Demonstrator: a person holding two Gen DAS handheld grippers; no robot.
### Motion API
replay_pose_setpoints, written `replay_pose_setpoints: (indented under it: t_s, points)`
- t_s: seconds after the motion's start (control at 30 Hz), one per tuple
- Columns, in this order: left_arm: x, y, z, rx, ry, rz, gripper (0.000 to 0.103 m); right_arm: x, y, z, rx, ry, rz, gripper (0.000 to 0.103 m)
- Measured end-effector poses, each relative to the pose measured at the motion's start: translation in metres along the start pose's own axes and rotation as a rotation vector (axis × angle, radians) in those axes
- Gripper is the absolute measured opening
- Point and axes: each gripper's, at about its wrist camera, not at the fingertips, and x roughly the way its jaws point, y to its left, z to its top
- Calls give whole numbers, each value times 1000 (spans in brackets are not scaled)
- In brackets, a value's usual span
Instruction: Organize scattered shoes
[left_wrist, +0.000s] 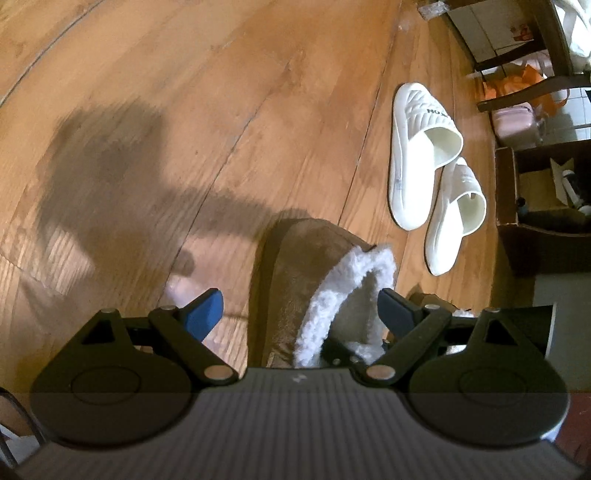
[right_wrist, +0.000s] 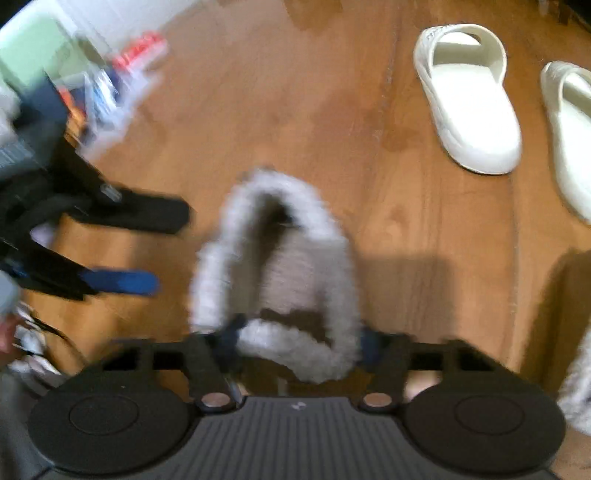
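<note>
- In the right wrist view the right tool (right_wrist: 299, 345) sits at the lower centre of the frame, its jaws clamped on the heel end of a fur-lined slipper (right_wrist: 280, 266); the white fleece collar bulges between the two pads. The picture is blurred, so I cannot tell how firm the pinch is.
- The slipper's long axis runs straight up the frame from that tool, heel at the jaws and toe pointing away, towards the middle of the wooden floor (right_wrist: 332, 110).
- The left tool (right_wrist: 122, 251) enters from the left edge of the same view, jaws well apart and empty, just beside the slipper's left flank but apart from it.
- In the left wrist view the left tool (left_wrist: 301, 310) straddles the slipper (left_wrist: 317, 280) at the lower centre: the brown suede upper and white fleece opening lie between its spread fingers, with neither pad pressing.
- The right hand is the one with contact, so the coming move probably turns on it.
- A pair of white slides (left_wrist: 436, 173) lies side by side at the right of that view, toes up the frame and roughly parallel to the slipper. They look already tidied, and the slipper likely belongs lined up near them.
- The slipper looks soft and floppy, so a heel grip may let the toe droop.
- A second fleece edge (right_wrist: 576, 387) shows at the lower right.
</note>
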Motion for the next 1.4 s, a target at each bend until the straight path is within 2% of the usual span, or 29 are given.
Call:
replay_pose_setpoints:
  t_s: [0.07,0.17,0.33,0.4,0.47,0.53,0.63,0.77,0.93,1.0,1.03,1.07,1.1,1.2,1.3,1.37,1.4]
  points:
    - [1,-1,0,5,5,-1,91,-5,-6,-4,15,-10,1,31]
    - [0,-4,-1,19,6,3,91,-23,-15,-12,61,-62,-35,31]
    - [-2,-5,-1,32,-15,42,91,-45,-45,-12,189,-84,-94,31]
    - [-1,-5,-2,26,-7,37,91,-55,-61,-15,268,-105,-103,37]
    - [1,-6,-2,32,-1,41,91,-63,-75,-17,347,-136,-107,64]
    - [3,-9,-3,43,3,50,91,-75,-84,-18,405,-191,-107,74]
    - [5,-12,-5,56,11,51,91,-99,-85,-22,381,-295,-142,84]
    - [8,-17,-7,77,21,45,91,-105,-82,-29,319,-304,-163,86]
    - [10,-32,-13,146,-1,64,91,-91,-81,-41,308,-257,-141,86]
    - [9,-39,-15,176,-27,92,91,-90,-81,-42,293,-257,-129,82]
    - [10,-44,-17,200,-47,117,91,-91,-80,-42,281,-260,-119,74]
    - [10,-49,-18,224,-62,138,90,-92,-79,-42,268,-264,-108,71]
    - [10,-52,-19,238,-70,149,89,-94,-78,-42,255,-268,-98,71]
    - [9,-68,-24,298,-107,159,89,-100,-76,-43,224,-306,-25,60]
    - [6,-89,-28,380,-167,221,89,-107,-77,-43,187,-338,21,37]
    - [6,-107,-27,431,-201,264,89,-113,-80,-44,157,-362,64,11]
    - [7,-116,-25,458,-215,282,89,-116,-81,-44,158,-367,75,8]
